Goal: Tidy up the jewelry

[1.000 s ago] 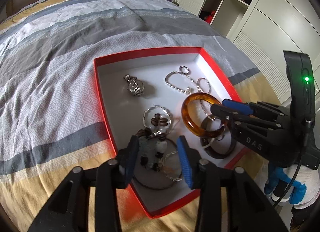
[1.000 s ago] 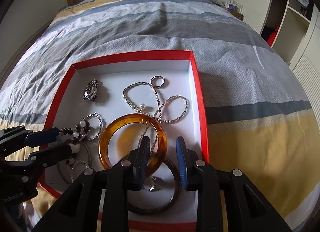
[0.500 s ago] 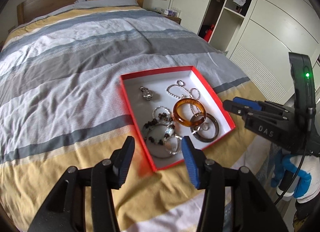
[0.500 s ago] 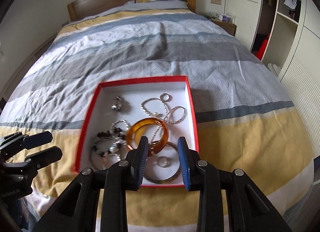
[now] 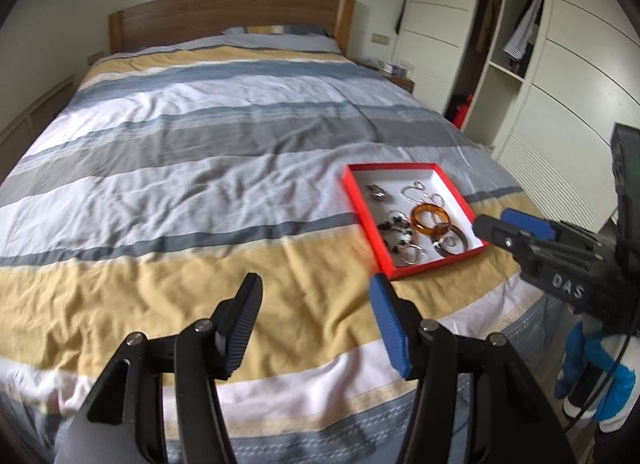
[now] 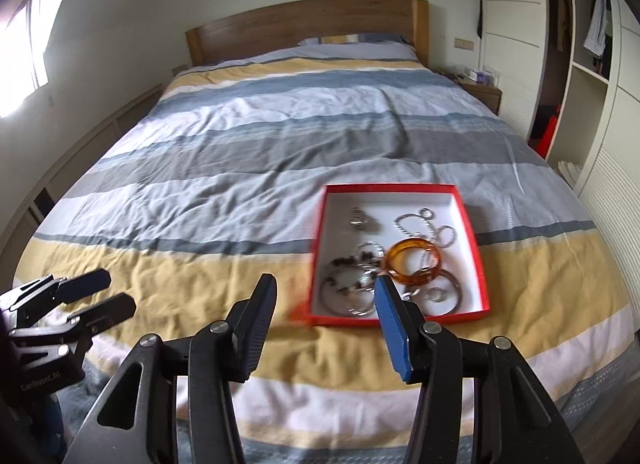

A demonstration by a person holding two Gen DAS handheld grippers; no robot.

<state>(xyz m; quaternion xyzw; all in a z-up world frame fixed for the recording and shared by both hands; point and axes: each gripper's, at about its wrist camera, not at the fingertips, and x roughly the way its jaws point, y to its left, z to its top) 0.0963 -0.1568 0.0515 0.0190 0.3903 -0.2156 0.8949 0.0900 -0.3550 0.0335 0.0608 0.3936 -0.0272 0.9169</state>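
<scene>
Left gripper (image 5: 316,296) fingers opening, nothing between. Right gripper (image 6: 326,296) same, nearer to box (image 6: 460,314). Box lies ahead-right on bed (image 6: 240,184), long axis near-to-far, amber bangle (image 6: 412,258) inside with other jewelry.

You are looking at a bed (image 6: 280,168) under a duvet striped in blue, grey, white and yellow, with a wooden headboard (image 6: 304,30) against a pale wall. To your right stands a white wardrobe (image 5: 516,44), one bay open with clothes (image 5: 520,34) hanging inside. A bedside table (image 6: 482,90) carries small items too blurred to name. Bright window light (image 6: 22,60) enters on your left.
</scene>
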